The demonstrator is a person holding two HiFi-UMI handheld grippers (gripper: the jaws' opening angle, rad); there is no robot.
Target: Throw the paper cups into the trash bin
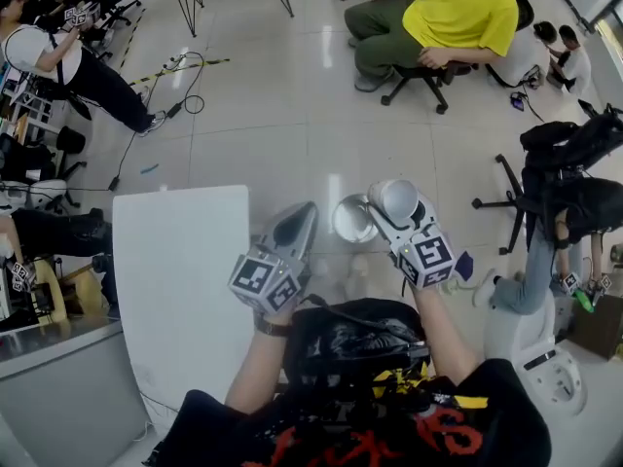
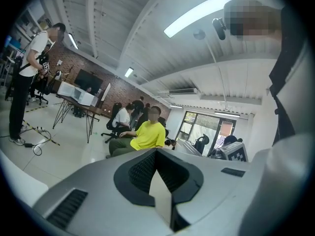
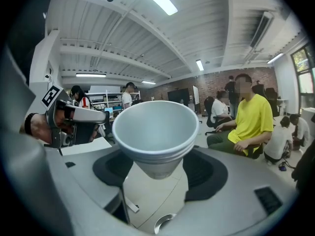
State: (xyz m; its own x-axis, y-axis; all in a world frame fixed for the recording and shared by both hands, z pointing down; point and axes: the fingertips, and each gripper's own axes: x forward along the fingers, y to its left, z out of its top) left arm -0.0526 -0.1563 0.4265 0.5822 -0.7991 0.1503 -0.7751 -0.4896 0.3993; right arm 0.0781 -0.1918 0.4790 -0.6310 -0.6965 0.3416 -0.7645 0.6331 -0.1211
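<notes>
A stack of nested white paper cups [image 1: 397,198] [image 3: 155,132] sits between the wide-set jaws of my right gripper [image 1: 393,210] [image 3: 157,168], which is shut on it with the mouths facing away from me. Just left of and below the cups, a round metal trash bin [image 1: 351,219] stands on the floor; its rim [image 3: 165,225] shows under the cups in the right gripper view. My left gripper [image 1: 298,224] [image 2: 160,181] hovers left of the bin, shut with nothing in it. It also appears in the right gripper view as the left gripper [image 3: 74,124].
A white table [image 1: 180,280] stands to my left. A person in a yellow shirt [image 1: 458,13] sits on a chair ahead. Black office chairs [image 1: 560,178] crowd the right side. Cables [image 1: 175,76] lie on the floor at the far left, beside a standing person [image 1: 68,61].
</notes>
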